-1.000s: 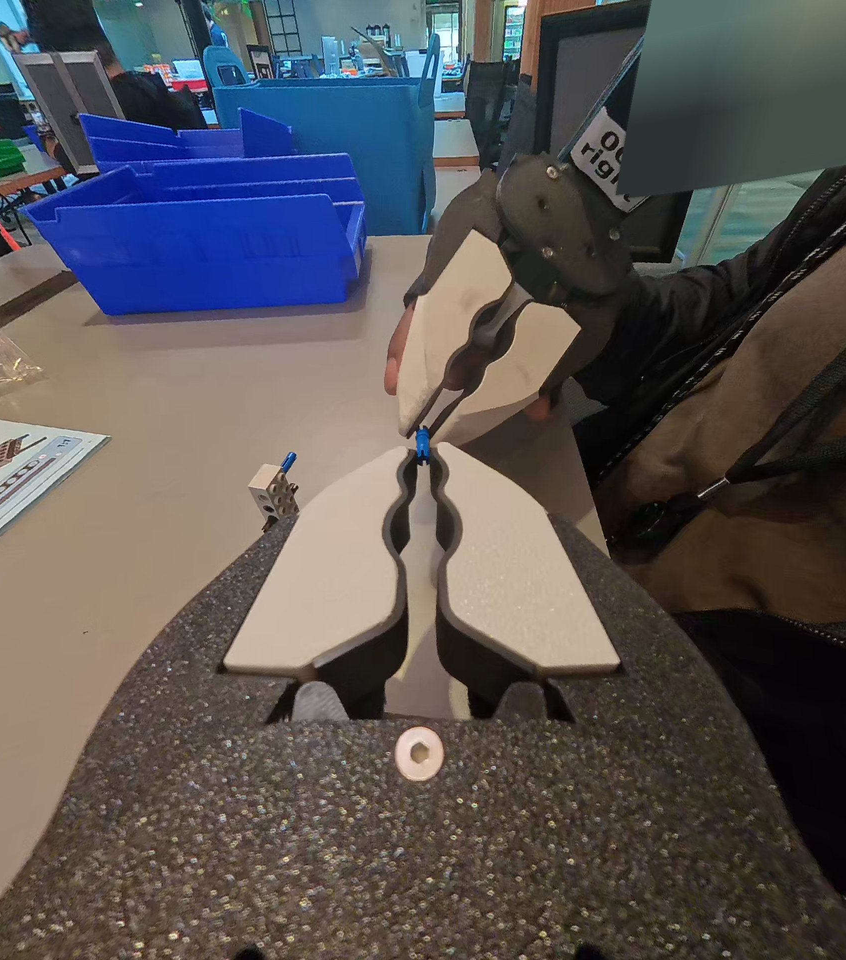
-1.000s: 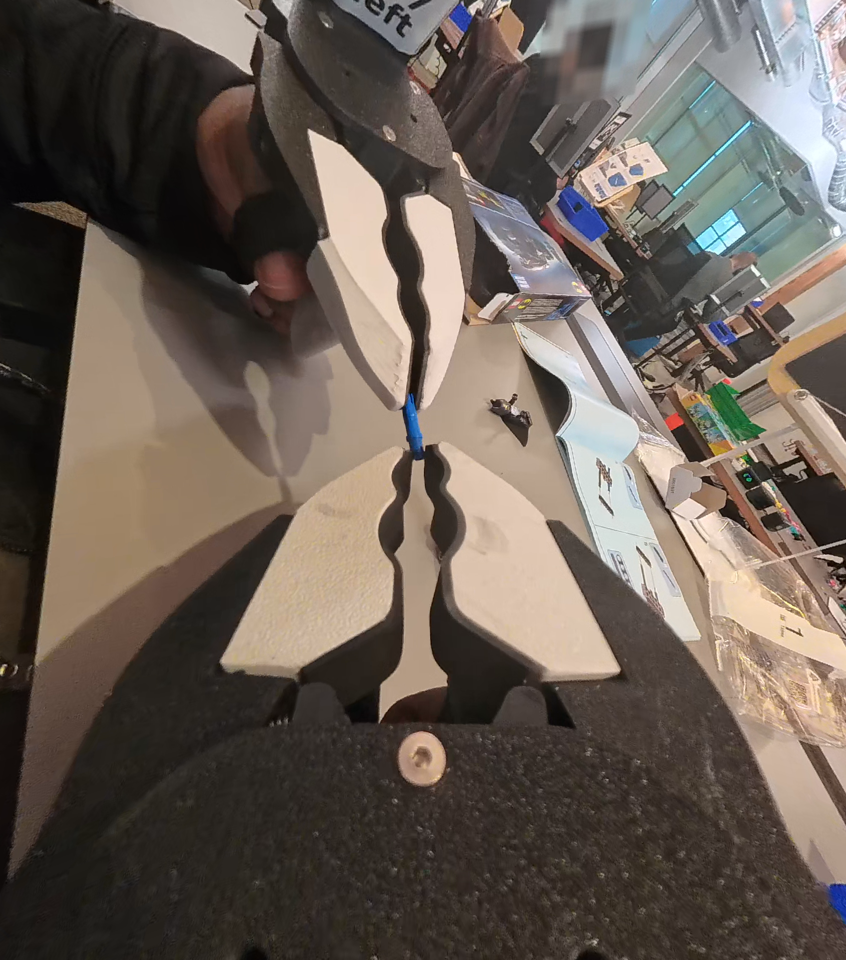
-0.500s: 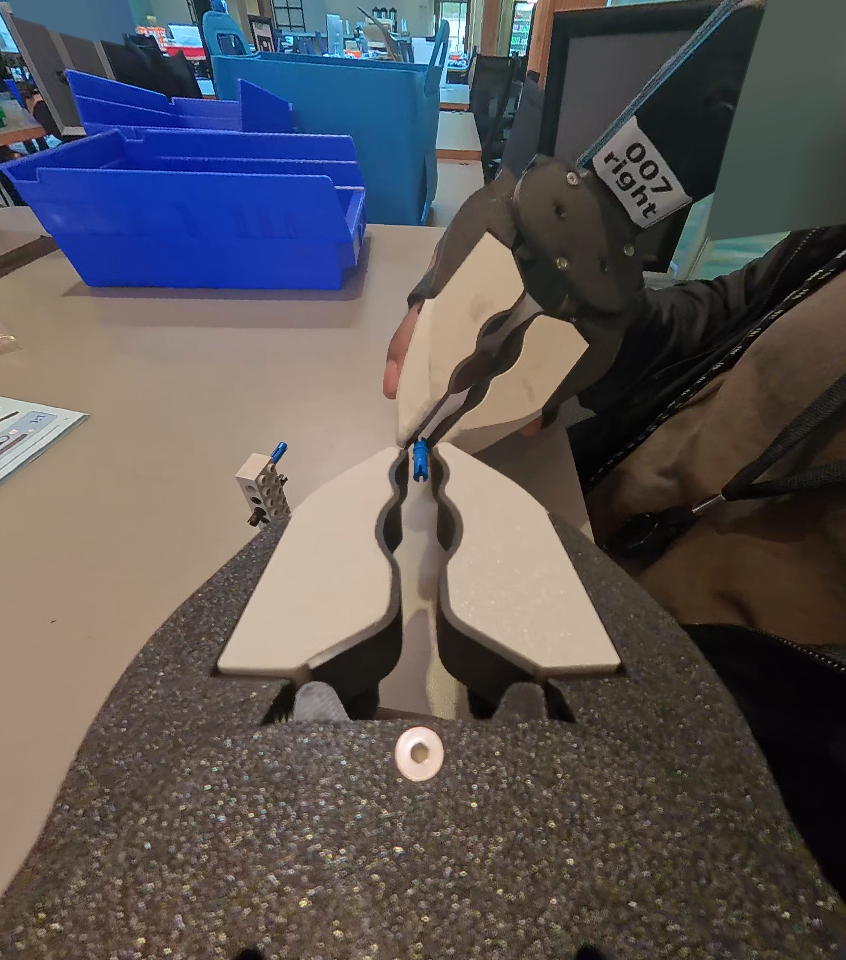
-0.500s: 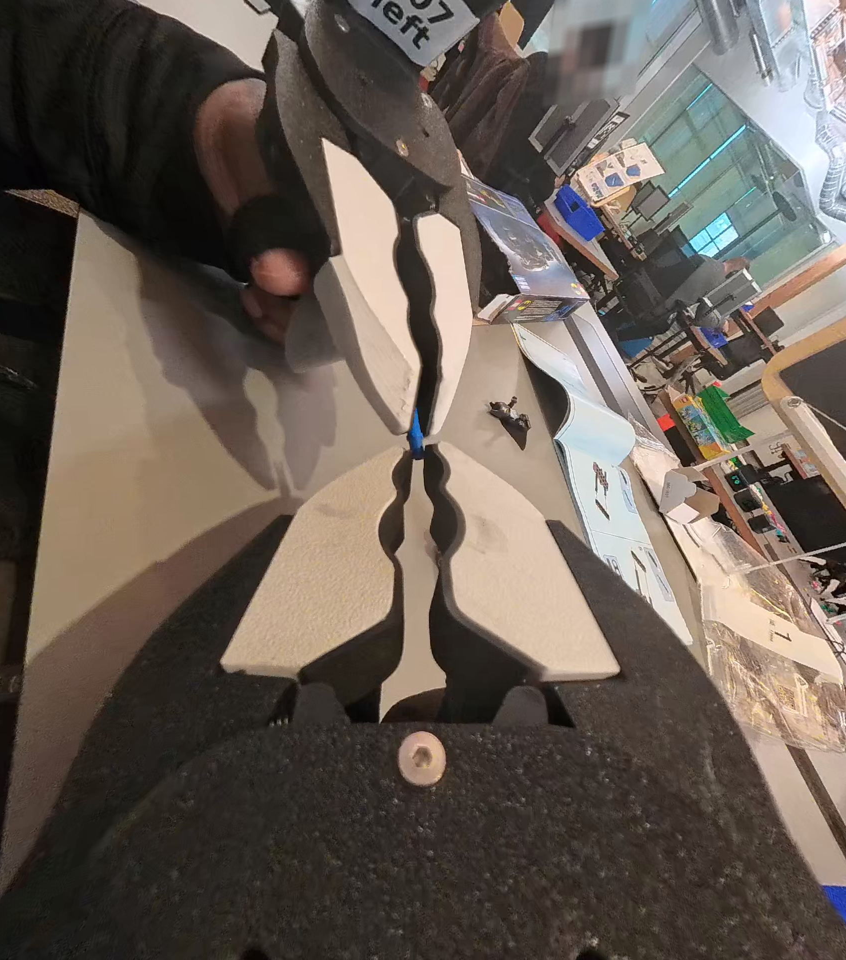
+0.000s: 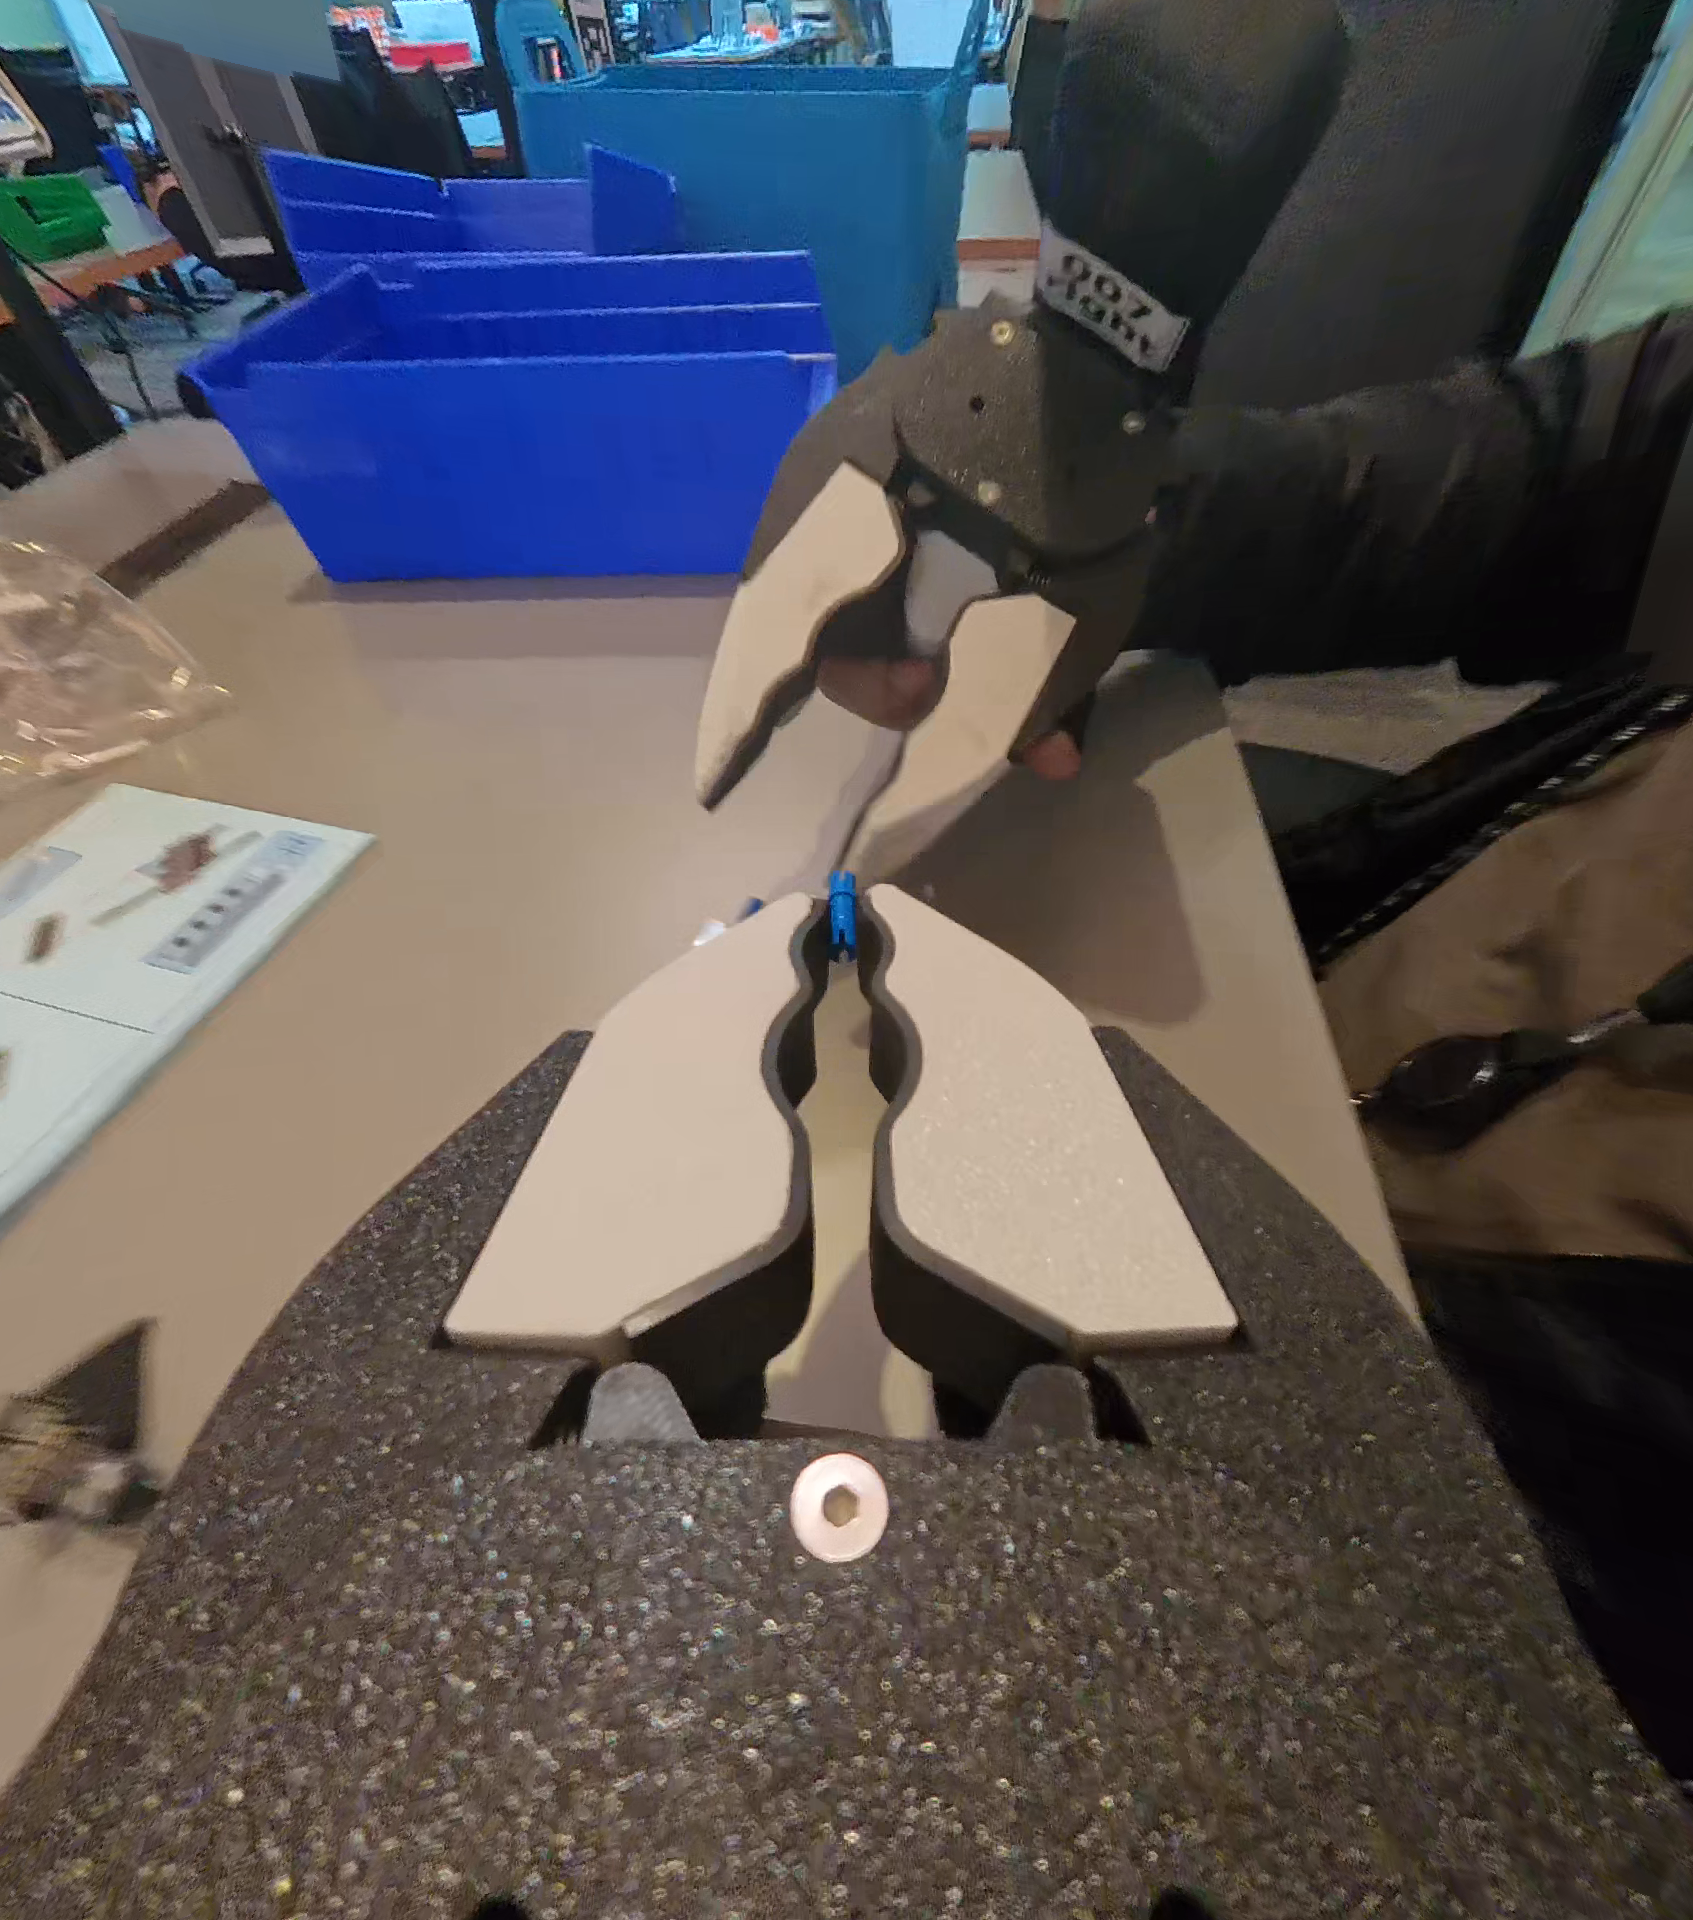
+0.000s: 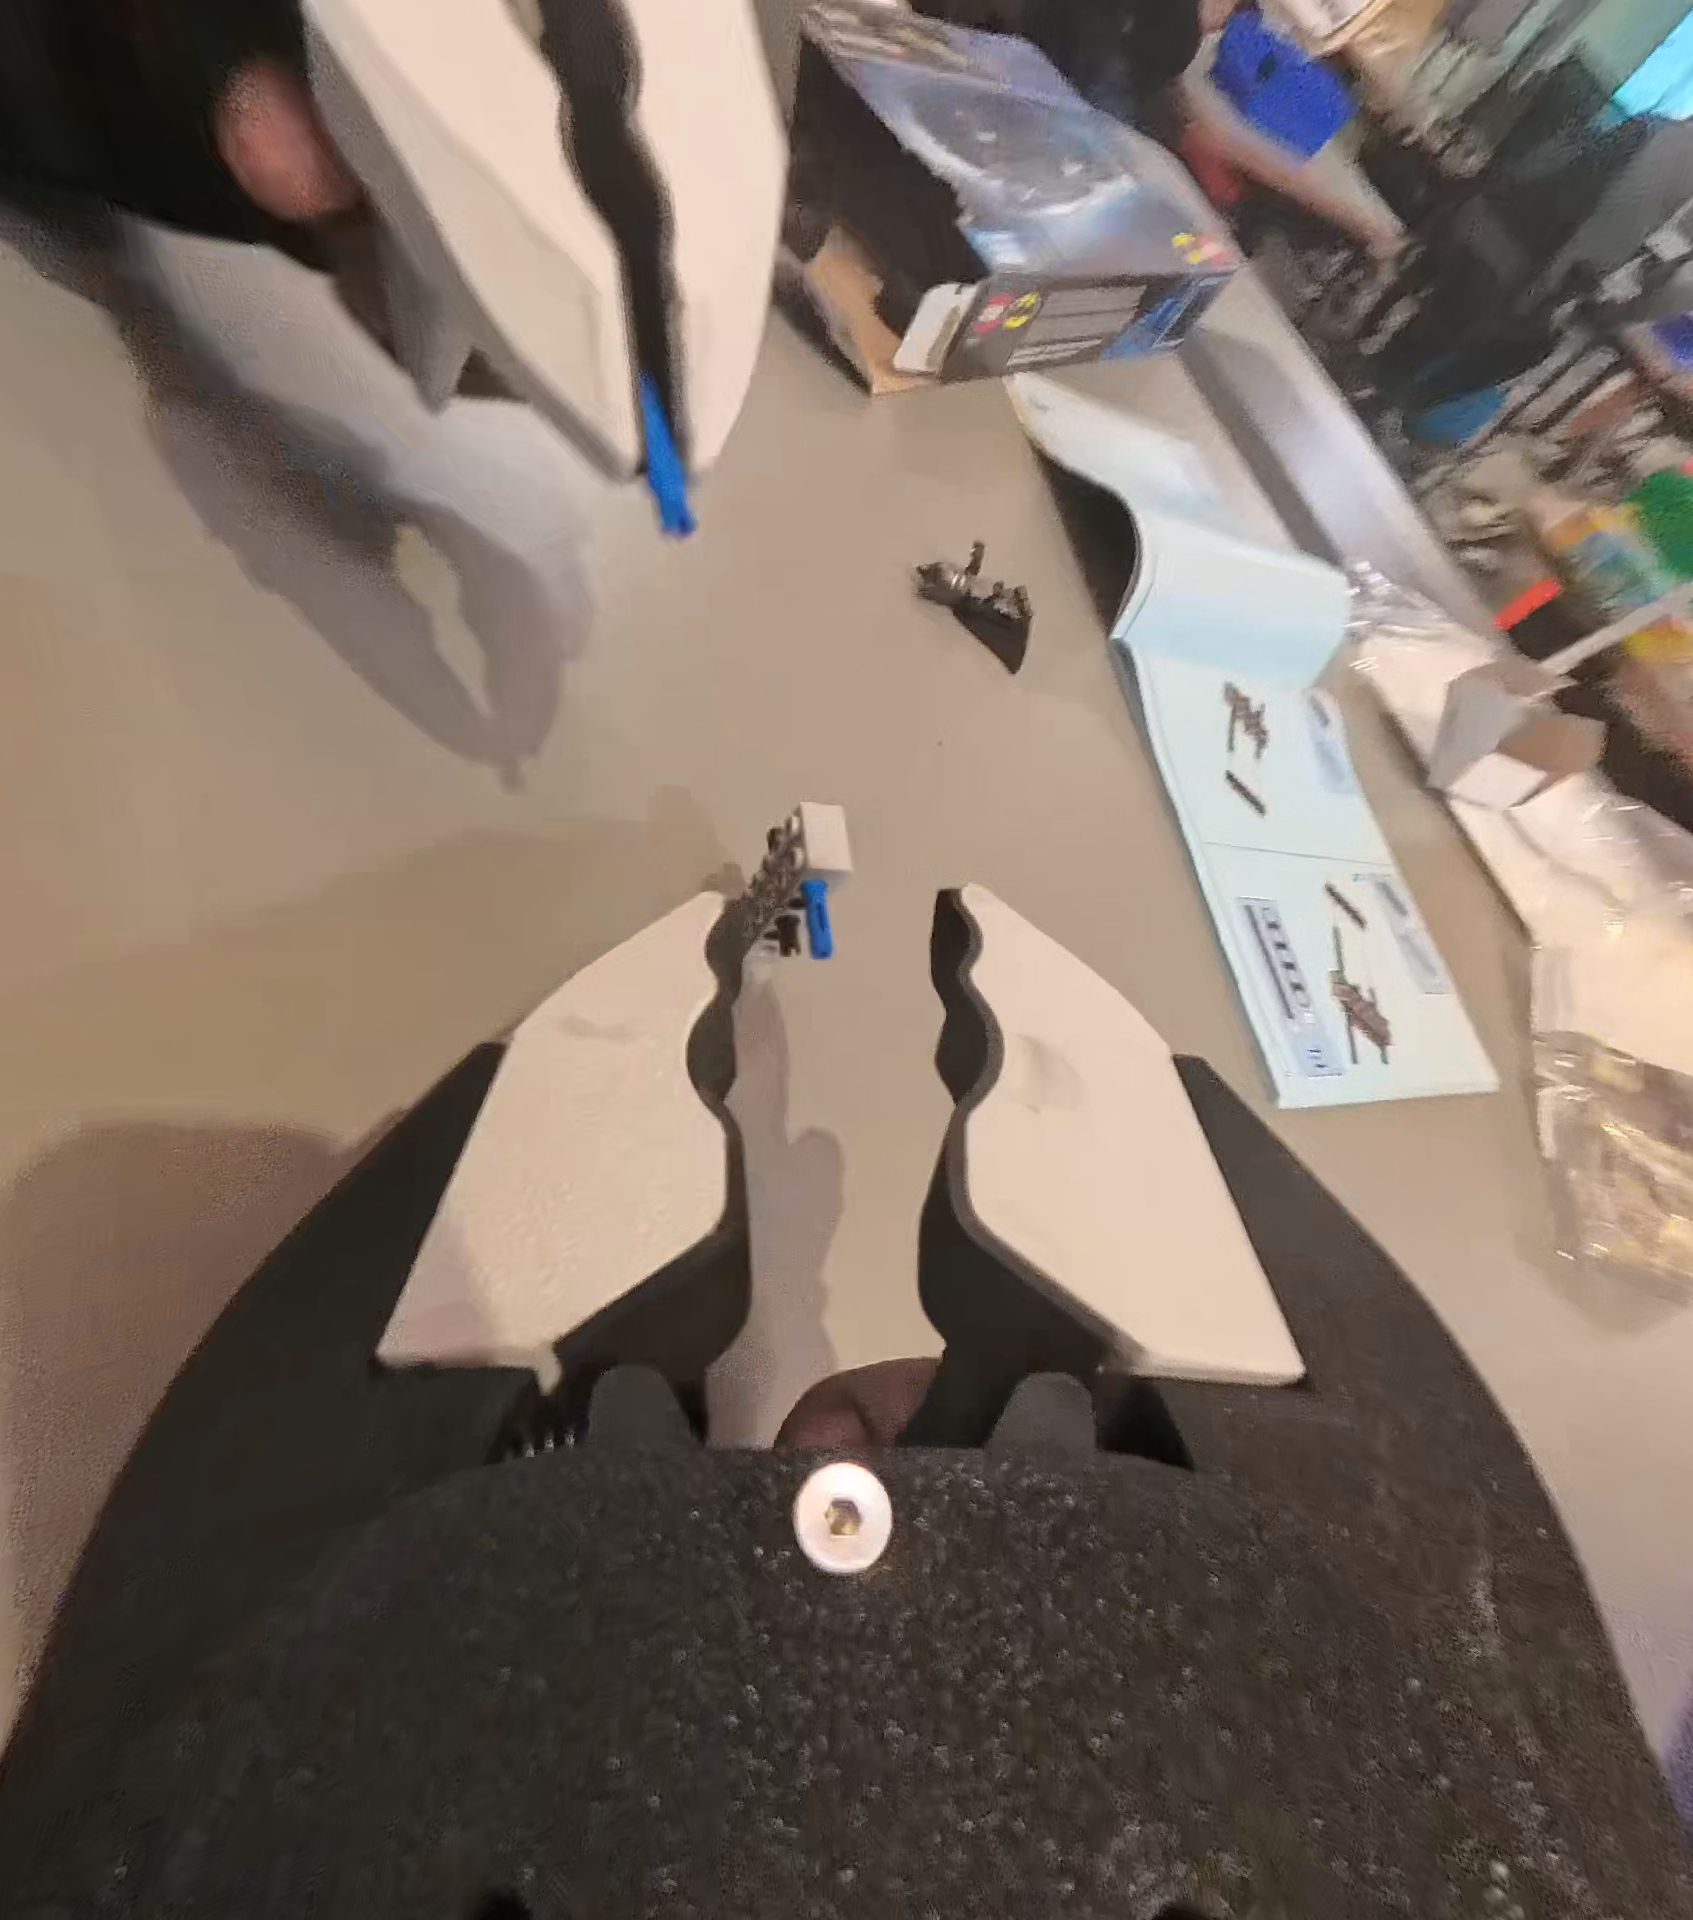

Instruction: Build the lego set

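A small blue pin (image 5: 840,928) sits pinched at the fingertips of the left gripper (image 5: 840,914), its ribbed end poking out past the pads above the grey table (image 5: 468,748). The right gripper (image 6: 837,914) hovers with jaws spread and bare over a white holed brick (image 6: 806,857) carrying a second blue pin (image 6: 818,920). Nearby lie a black part (image 6: 982,608), an open booklet (image 6: 1299,852), a box (image 6: 1050,260), clear bags (image 5: 31,655) and blue bins (image 5: 530,436).
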### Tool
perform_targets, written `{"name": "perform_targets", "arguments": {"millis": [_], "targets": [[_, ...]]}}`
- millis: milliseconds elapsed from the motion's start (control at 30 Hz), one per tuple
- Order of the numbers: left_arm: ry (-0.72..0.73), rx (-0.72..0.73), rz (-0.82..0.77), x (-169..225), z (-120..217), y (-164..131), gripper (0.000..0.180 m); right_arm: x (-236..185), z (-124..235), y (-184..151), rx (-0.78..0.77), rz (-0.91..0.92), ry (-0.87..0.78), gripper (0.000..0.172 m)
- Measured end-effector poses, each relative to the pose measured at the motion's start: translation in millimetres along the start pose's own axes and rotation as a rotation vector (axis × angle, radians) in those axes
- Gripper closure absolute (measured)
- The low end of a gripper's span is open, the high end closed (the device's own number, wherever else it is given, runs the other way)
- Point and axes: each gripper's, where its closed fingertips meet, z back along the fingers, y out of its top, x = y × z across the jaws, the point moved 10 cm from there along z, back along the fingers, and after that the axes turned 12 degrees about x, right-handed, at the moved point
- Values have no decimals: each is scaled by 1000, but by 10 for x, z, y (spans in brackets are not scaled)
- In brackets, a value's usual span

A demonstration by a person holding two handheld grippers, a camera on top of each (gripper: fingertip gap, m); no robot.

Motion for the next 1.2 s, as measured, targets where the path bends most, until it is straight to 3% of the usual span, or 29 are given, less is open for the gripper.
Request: {"name": "perform_targets", "arguments": {"millis": [167,233,367,600,800,933,1067,1200], "targets": [[38,31,-142,-502,-80,330,176,338,-204,53,123,-119,190,115],[88,102,-172,-672,-75,259,176,429,-264,40,207,-238,211,111],[102,225,-54,-701,-13,-81,176,414,-250,-130,264,-395,167,121],[73,202,-39,-680,-8,-182,176,252,-215,-199,39,-386,184,126],[68,184,-64,-648,-22,-185,176,173,-317,-170,-25,-319,154,133],[50,171,-70,-635,-32,-189,176,146,-374,-174,-72,-295,149,153],[-2,130,-70,-602,-18,-202,176,126,-358,-154,-20,-207,191,159],[-55,94,-70,-514,-11,-214,176,155,-263,-96,153,-195,255,159]]}}
